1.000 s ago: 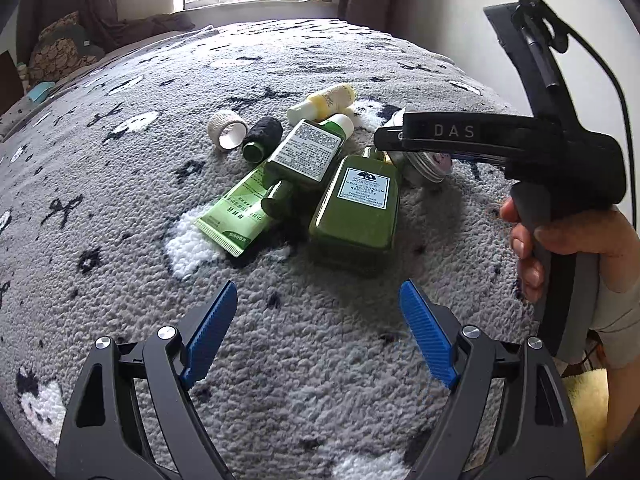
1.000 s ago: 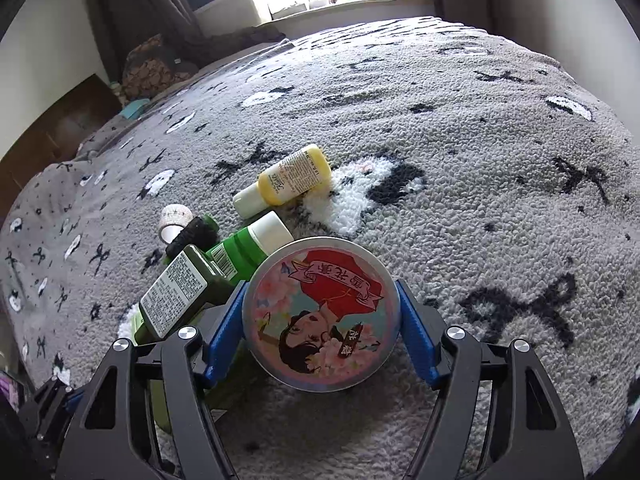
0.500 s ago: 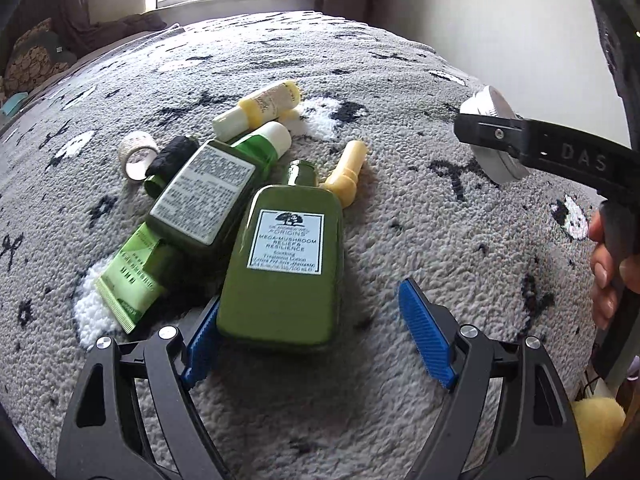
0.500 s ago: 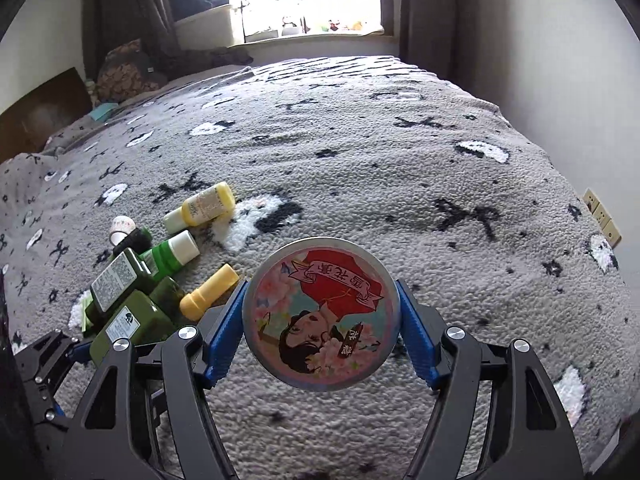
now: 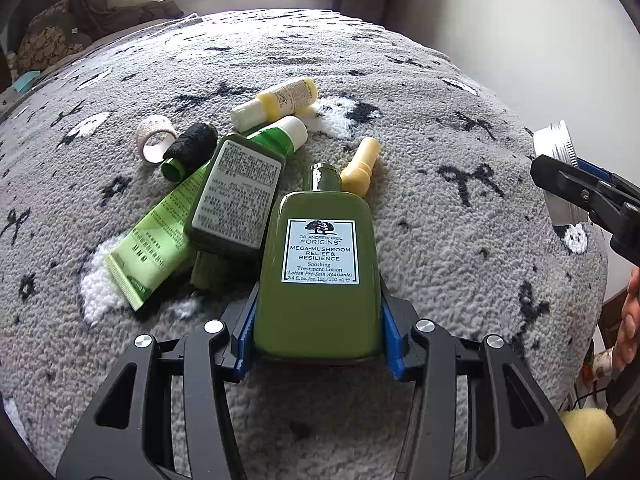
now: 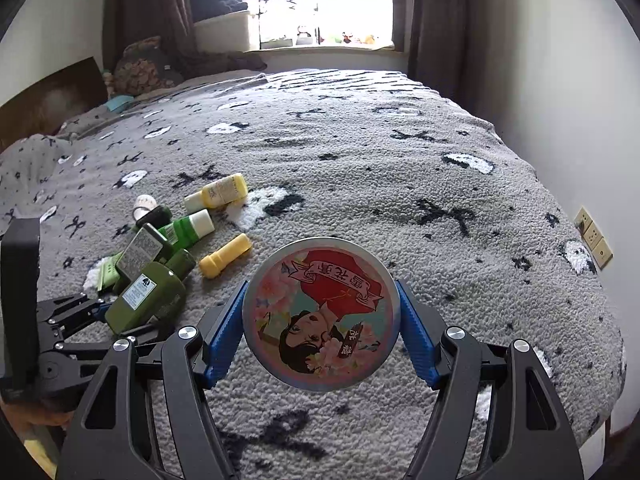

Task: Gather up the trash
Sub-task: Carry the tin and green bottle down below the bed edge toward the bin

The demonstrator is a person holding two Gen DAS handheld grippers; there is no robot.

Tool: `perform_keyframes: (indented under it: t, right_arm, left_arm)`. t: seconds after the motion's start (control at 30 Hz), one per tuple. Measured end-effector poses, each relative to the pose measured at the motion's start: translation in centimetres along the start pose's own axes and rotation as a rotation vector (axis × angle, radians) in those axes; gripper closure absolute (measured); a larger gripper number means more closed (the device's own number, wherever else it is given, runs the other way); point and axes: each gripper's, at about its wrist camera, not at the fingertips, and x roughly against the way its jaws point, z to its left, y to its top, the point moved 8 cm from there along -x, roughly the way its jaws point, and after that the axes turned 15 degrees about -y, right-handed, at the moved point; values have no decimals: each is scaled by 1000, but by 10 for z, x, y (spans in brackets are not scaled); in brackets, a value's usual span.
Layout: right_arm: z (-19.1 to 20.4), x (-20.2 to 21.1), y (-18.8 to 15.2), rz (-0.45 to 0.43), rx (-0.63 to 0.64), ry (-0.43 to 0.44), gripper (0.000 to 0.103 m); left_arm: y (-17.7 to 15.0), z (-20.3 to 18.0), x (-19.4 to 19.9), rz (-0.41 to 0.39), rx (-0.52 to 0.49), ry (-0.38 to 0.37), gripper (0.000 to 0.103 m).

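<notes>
My left gripper (image 5: 318,334) is shut on the base of a dark green Origins lotion bottle (image 5: 320,264) lying on the grey blanket (image 5: 440,208); it also shows in the right wrist view (image 6: 146,300). My right gripper (image 6: 322,334) is shut on a round tin (image 6: 320,312) with a painted woman on its lid, held above the blanket. The tin's metal side shows in the left wrist view (image 5: 558,152). Left on the blanket are a second green bottle (image 5: 238,200), a light green tube (image 5: 156,244), a yellow bottle (image 5: 280,100), a small yellow bottle (image 5: 362,164), a black spool (image 5: 192,148) and a tape roll (image 5: 154,140).
The bed's right edge (image 6: 600,320) runs along a white wall with sockets (image 6: 592,236). Pillows (image 6: 140,68) and a window (image 6: 304,0) lie at the far end. A yellow object (image 5: 586,436) sits below the bed edge at the lower right.
My left gripper moved forward and closed on the Origins bottle. My right gripper lifted the tin up and away to the right, uncovering the small yellow bottle.
</notes>
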Motion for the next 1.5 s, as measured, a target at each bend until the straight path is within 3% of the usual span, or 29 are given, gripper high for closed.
perform_keyframes:
  t: [0.2,0.4,0.73,0.9,1.23,1.5]
  right_arm:
    - [6,33,-18,-24,28,27,32]
    - [2,85,-31,-94,31,29,32]
    - [20,177,-67,-227,53,125,32]
    - [41,206,-89,-286,103,150,32]
    - [88,186,-166,-103,113,304,32]
    - [104,149,-227,69,126,307,32]
  left_arm:
    - [-29,-7,35,-32,1,1,56]
    - [-50,-20,95,-94,-27,35,56]
    - [-105,-63,180,-206,-161,40,56]
    - [-138,-72,199,-220,-190,53,56]
    - [-210,-72,180,-128,-114,21,56]
    - [-268,-55,144,2,9,-5,56]
